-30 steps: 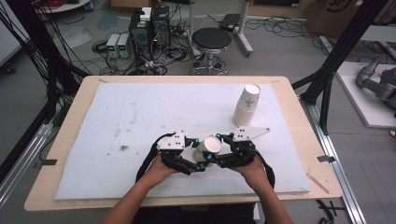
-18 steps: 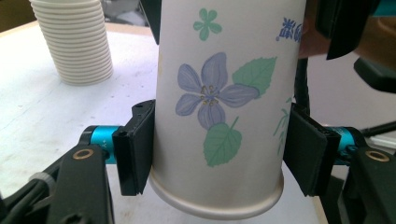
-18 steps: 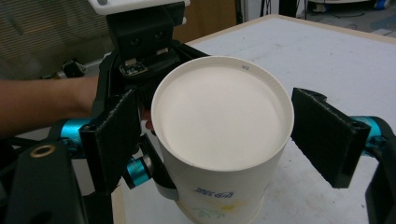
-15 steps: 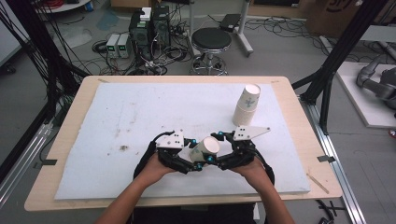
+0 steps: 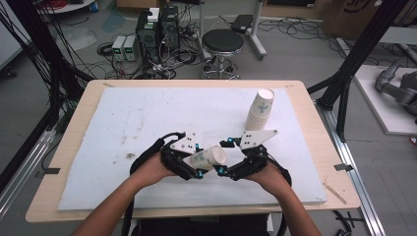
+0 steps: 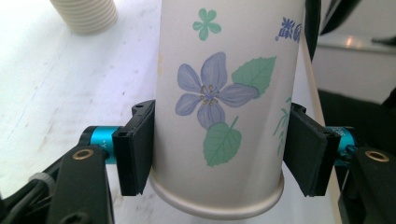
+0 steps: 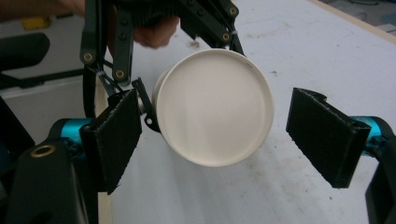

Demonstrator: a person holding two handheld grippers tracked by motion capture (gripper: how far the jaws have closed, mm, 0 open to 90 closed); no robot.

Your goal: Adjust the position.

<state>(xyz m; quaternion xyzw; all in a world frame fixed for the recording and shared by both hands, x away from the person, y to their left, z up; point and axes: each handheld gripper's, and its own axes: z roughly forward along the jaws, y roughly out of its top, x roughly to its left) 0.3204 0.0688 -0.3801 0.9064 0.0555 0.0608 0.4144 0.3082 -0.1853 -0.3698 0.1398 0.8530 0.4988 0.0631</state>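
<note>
We see the L gripper (image 5: 199, 167) just closed on the floral paper cup (image 5: 209, 157), pads clamped on its sides, cup lying level w/ mouth toward the R gripper (image 5: 223, 157), whose jaws just opened wide & let go: handover looks done. Cup stack (image 5: 259, 110) farther back on the white mat (image 5: 147, 113).

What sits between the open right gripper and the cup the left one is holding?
Nothing visible. The right gripper stands open, facing the cup with bare mat between. The left gripper clamps the cup's sides, clear of that path.
</note>
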